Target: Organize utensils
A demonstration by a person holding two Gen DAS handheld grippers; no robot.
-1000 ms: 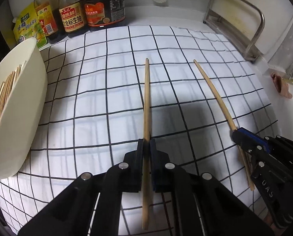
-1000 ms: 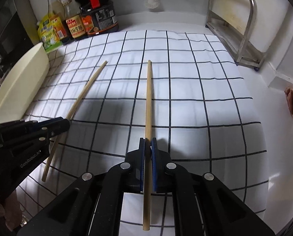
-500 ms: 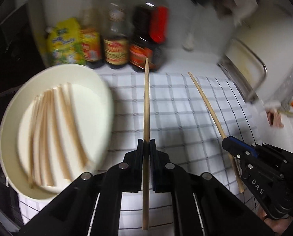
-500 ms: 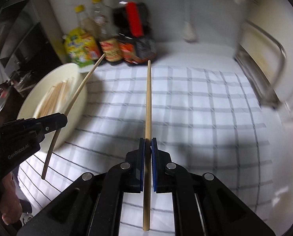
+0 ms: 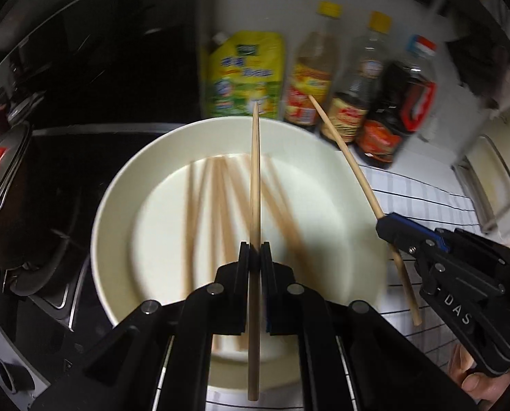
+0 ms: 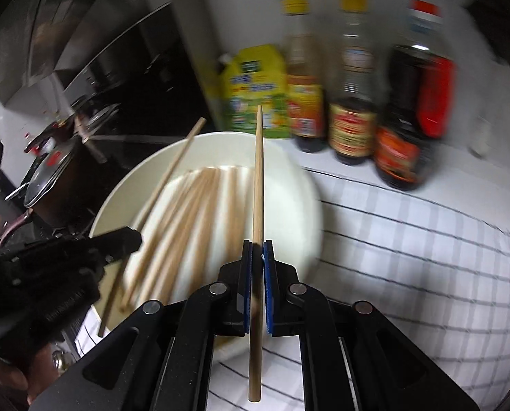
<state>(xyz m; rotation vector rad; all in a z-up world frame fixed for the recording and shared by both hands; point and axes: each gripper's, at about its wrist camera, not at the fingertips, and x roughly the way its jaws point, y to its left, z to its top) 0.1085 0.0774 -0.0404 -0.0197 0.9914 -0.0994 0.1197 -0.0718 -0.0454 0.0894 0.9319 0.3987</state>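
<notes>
A cream plate (image 5: 118,212) holds several wooden chopsticks (image 5: 200,205); it also shows in the right wrist view (image 6: 306,188). My left gripper (image 5: 255,253) is shut on a chopstick (image 5: 255,171) and holds it above the plate, pointing across it. My right gripper (image 6: 257,257) is shut on another chopstick (image 6: 258,178), held over the plate's right part. The right gripper shows in the left wrist view (image 5: 392,227) at the plate's right edge. The left gripper shows in the right wrist view (image 6: 131,239) at the plate's left edge.
Three sauce bottles (image 5: 344,102) and a yellow pouch (image 5: 244,75) stand behind the plate. A black-checked white cloth (image 6: 426,257) covers the counter to the right. A dark stove with a lidded pot (image 6: 49,174) lies to the left. A metal rack (image 5: 495,185) stands at far right.
Both grippers have lifted their chopsticks off the cloth and swung left, from beside the plate to above it. Both stay shut.
</notes>
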